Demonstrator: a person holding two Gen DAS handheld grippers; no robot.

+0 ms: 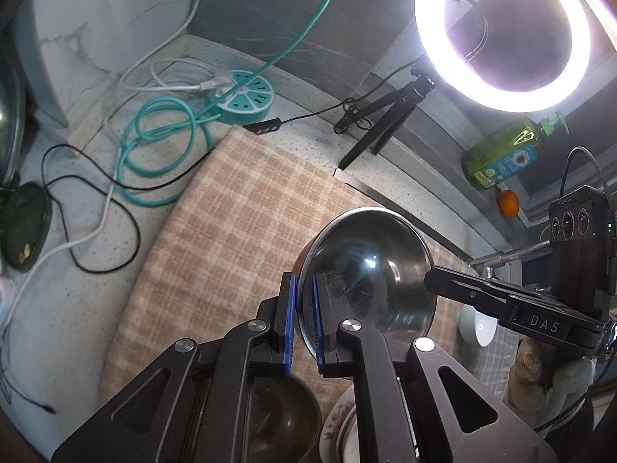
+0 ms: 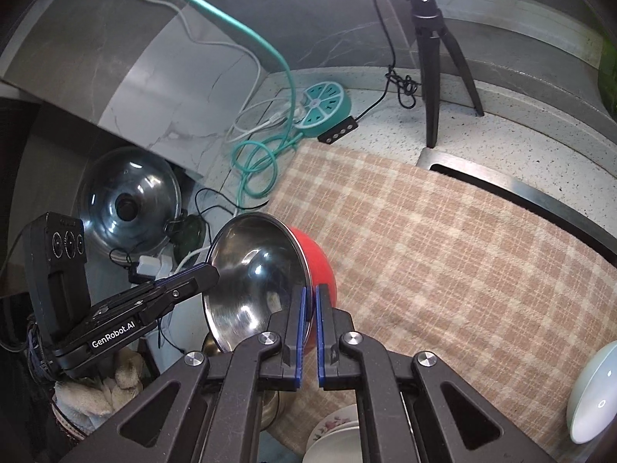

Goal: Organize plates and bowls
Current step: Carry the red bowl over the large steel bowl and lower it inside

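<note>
A steel bowl with a red outside [image 1: 370, 274] [image 2: 258, 281] is held tilted in the air above the checked cloth [image 1: 239, 231] [image 2: 443, 254]. My left gripper [image 1: 304, 289] is shut on its left rim. My right gripper [image 2: 310, 301] is shut on the opposite rim and shows in the left wrist view [image 1: 432, 279]. The left gripper shows in the right wrist view [image 2: 210, 272]. A floral plate stack [image 1: 339, 424] [image 2: 331, 436] and a dark metal bowl [image 1: 281, 413] lie below. A white bowl [image 1: 478, 326] [image 2: 594, 393] sits on the cloth at the right.
A ring light on a tripod [image 1: 501, 31] [image 2: 435, 58] stands behind the cloth. A teal power hub [image 1: 246, 94] [image 2: 326, 106] with coiled cables lies at the back. A glass pot lid [image 2: 129, 200], a green soap bottle [image 1: 505, 154] and an orange [image 1: 507, 202] are nearby.
</note>
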